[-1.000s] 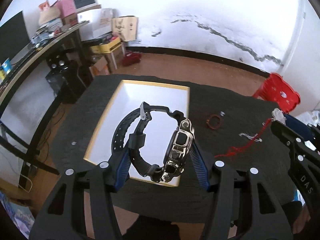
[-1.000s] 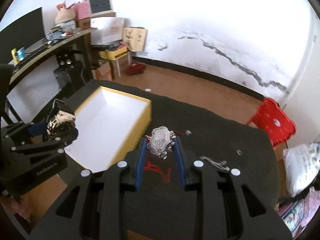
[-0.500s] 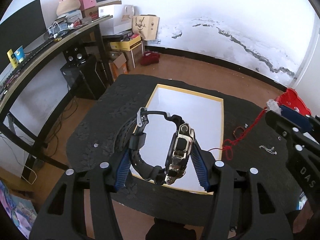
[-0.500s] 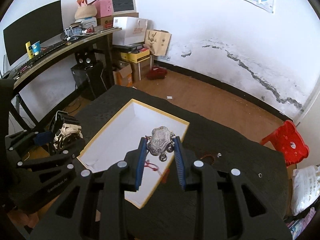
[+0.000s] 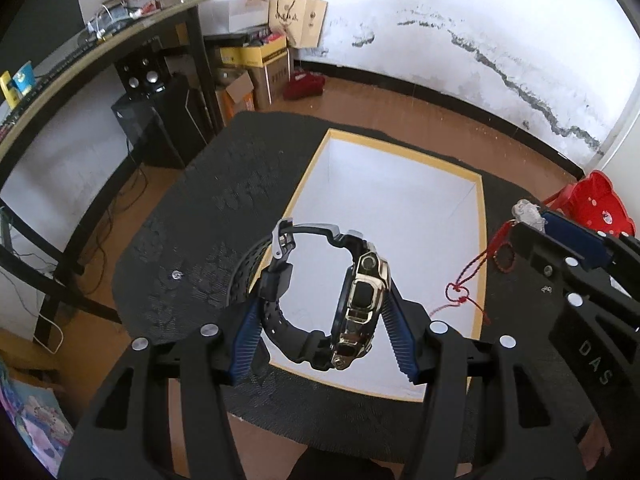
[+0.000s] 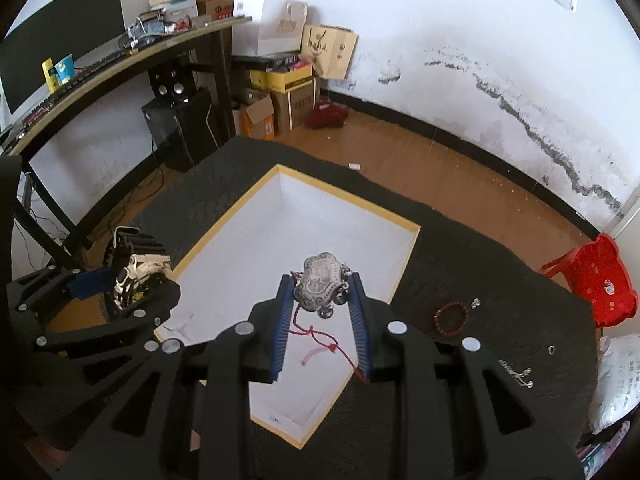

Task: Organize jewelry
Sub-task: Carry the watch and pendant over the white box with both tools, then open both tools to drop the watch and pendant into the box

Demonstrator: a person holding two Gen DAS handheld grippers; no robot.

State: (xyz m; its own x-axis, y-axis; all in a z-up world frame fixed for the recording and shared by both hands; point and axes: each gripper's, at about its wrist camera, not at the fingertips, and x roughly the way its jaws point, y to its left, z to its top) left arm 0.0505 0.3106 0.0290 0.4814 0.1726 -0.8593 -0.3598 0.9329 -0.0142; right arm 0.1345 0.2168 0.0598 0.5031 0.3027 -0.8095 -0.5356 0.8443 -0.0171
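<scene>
My left gripper (image 5: 320,320) is shut on a black watch with a gold case (image 5: 354,312), held above the near end of the white box with a yellow rim (image 5: 478,248). My right gripper (image 6: 320,304) is shut on a silver pendant (image 6: 322,284) with a red cord (image 6: 320,338) hanging down, above the box's (image 6: 404,264) right side. The right gripper shows at the right of the left wrist view (image 5: 532,220); the left gripper with the watch shows at the left of the right wrist view (image 6: 132,276). The box looks empty inside.
The box sits on a black round table (image 6: 480,264). A red bead bracelet (image 6: 452,318), small silver pieces (image 6: 518,376) and a stud (image 5: 176,275) lie on it. A red stool (image 6: 600,280) stands right; a desk (image 6: 120,64) and boxes stand left.
Both grippers have risen and moved over the box with their pieces. The pendant's red cord has lifted off the table and now hangs over the box.
</scene>
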